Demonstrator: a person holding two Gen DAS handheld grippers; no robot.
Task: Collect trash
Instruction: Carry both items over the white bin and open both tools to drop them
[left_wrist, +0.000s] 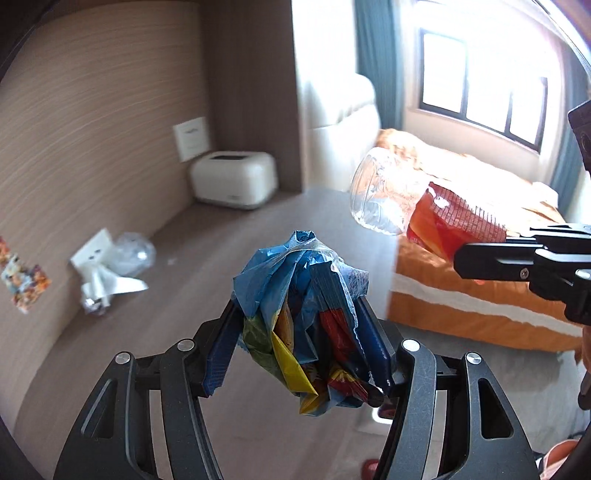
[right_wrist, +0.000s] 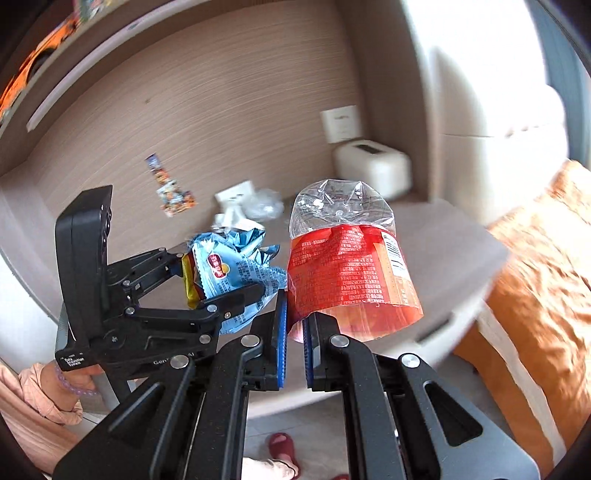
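Observation:
My left gripper (left_wrist: 297, 314) is shut on a crumpled blue snack wrapper (left_wrist: 295, 295) with yellow and red print, held above the desk; it also shows in the right wrist view (right_wrist: 236, 273). My right gripper (right_wrist: 293, 306) is shut on an empty clear plastic bottle (right_wrist: 343, 266) with a red label, base pointing away; the bottle also shows in the left wrist view (left_wrist: 399, 199). More trash, white paper and a clear plastic bag (left_wrist: 110, 266), lies on the desk by the wall; it also shows in the right wrist view (right_wrist: 247, 206).
A white box-shaped appliance (left_wrist: 234, 179) stands in the desk's back corner under a wall socket (left_wrist: 190, 138). A colourful sticker (right_wrist: 170, 188) is on the wood wall. A bed with an orange cover (left_wrist: 480, 295) stands right of the desk (left_wrist: 207, 236).

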